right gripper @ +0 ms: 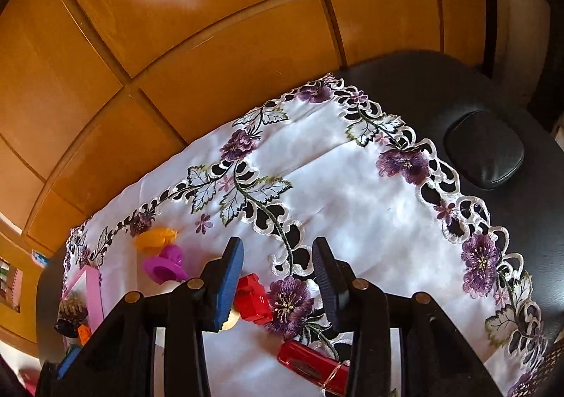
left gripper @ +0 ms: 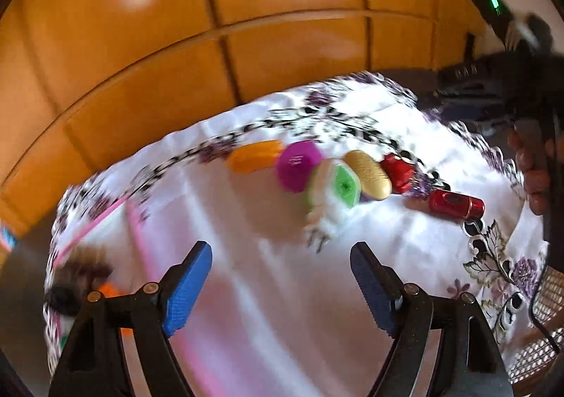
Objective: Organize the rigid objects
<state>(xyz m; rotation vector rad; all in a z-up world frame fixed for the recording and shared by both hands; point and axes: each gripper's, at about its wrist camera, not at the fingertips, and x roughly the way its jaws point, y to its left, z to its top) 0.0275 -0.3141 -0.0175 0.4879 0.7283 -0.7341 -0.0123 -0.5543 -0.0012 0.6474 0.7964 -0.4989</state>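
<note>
Left gripper, black arms with blue ribbed pads, stood with its jaws wide apart and nothing between them, only bare white embroidered tablecloth with purple flowers below. The left view was motion-blurred.

Beyond the left jaws, well apart from the pads, a row of small rigid toys lay on the cloth: an orange plastic piece, a magenta round plastic piece, a green and white plastic piece, a gold oval plastic piece, a red blocky plastic piece and a red metallic cylinder. A pink-framed box sat to the left of the jaws.

A hand at the right edge of that view gripped a black handle.

Right gripper had its jaws narrower, part open, holding nothing. The red blocky piece lay just beside the left pad, inside the gap's left side, not touching that I could tell. The red cylinder lay under the jaws, nearer the camera, partly hidden by the right arm. The magenta and orange pieces lay left of the jaws, outside them.

Orange-brown wooden panels stood behind the dark table.
</note>
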